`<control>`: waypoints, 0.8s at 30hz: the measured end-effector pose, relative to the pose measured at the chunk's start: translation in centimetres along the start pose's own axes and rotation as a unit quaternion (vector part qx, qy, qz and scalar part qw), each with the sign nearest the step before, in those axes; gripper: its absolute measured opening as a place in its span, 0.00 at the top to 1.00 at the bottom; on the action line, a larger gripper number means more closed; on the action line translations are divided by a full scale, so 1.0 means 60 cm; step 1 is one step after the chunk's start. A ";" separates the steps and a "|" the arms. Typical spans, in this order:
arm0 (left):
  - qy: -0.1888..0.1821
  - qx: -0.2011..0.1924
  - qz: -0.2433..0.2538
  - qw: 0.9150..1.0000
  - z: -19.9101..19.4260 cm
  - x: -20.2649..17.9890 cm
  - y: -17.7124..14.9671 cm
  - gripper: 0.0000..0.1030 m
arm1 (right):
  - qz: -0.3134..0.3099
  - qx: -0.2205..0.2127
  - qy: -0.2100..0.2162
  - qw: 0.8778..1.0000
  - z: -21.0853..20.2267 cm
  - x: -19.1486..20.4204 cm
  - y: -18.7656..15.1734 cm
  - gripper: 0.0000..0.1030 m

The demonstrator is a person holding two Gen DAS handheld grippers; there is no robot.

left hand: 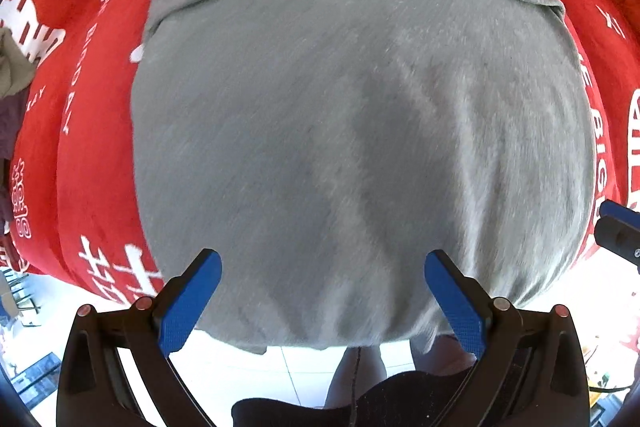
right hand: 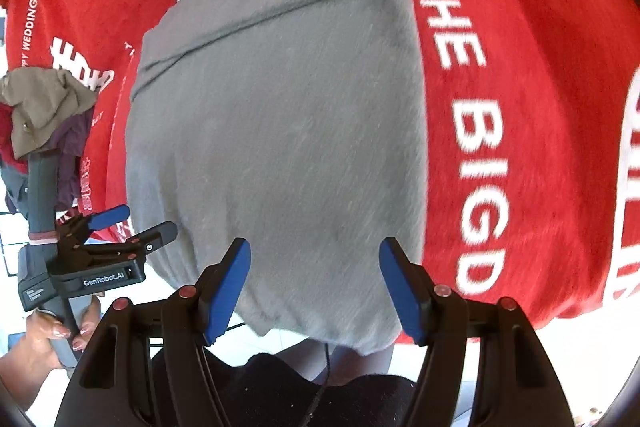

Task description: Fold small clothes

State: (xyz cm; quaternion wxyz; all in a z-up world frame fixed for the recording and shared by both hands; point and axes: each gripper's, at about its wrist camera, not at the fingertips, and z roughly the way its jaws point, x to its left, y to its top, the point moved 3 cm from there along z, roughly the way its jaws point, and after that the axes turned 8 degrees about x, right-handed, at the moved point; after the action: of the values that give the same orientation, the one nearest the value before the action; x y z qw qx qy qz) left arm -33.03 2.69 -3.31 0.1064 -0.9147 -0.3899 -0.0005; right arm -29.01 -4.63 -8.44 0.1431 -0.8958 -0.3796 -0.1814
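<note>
One grey garment (left hand: 352, 147) lies spread on a red cloth (left hand: 96, 155), its near hem hanging a little over the table's near edge and a fold already laid across its far end. It looks like soft, light knit: limp, not slippery, and likely to sag and wrinkle if lifted by one point. My guess is that the best hold is a pinch at each near corner of the hem, or along the side edges, so both layers come up together.

Both claws hover at the near hem with nothing between their blue pads. The left gripper (left hand: 323, 297) has its jaws wide apart over the left part of the hem; the right gripper (right hand: 315, 289) is likewise spread open over the right part.

Writing on the red cloth reads "THE BIG D…" in white capitals to the right of the garment, and "…PY WEDDING" at far left, alongside large white Chinese characters I cannot read. Seen from the right wrist, the left gripper's body carries the label "GenRobot.AI". A heap of other clothes (right hand: 44, 107) sits at the left.
</note>
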 end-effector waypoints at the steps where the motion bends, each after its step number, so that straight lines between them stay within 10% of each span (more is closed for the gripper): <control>1: -0.001 -0.002 0.000 1.000 -0.001 0.002 -0.011 0.01 | 0.000 -0.002 -0.002 1.000 0.000 0.005 -0.007 0.32; 16: -0.039 -0.042 0.003 0.998 -0.010 0.082 -0.162 0.01 | 0.024 -0.041 0.006 0.999 0.004 0.008 -0.108 0.32; 24: -0.129 -0.036 -0.023 0.991 0.056 0.142 -0.205 0.01 | 0.040 0.027 0.006 0.999 0.069 -0.051 -0.140 0.32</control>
State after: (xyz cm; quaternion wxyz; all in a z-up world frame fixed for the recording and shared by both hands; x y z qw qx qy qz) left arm -36.14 17.72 -3.51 0.0220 -0.9012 -0.4207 0.1014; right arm -36.23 0.74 -12.47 0.1770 -0.9051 -0.3470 -0.1706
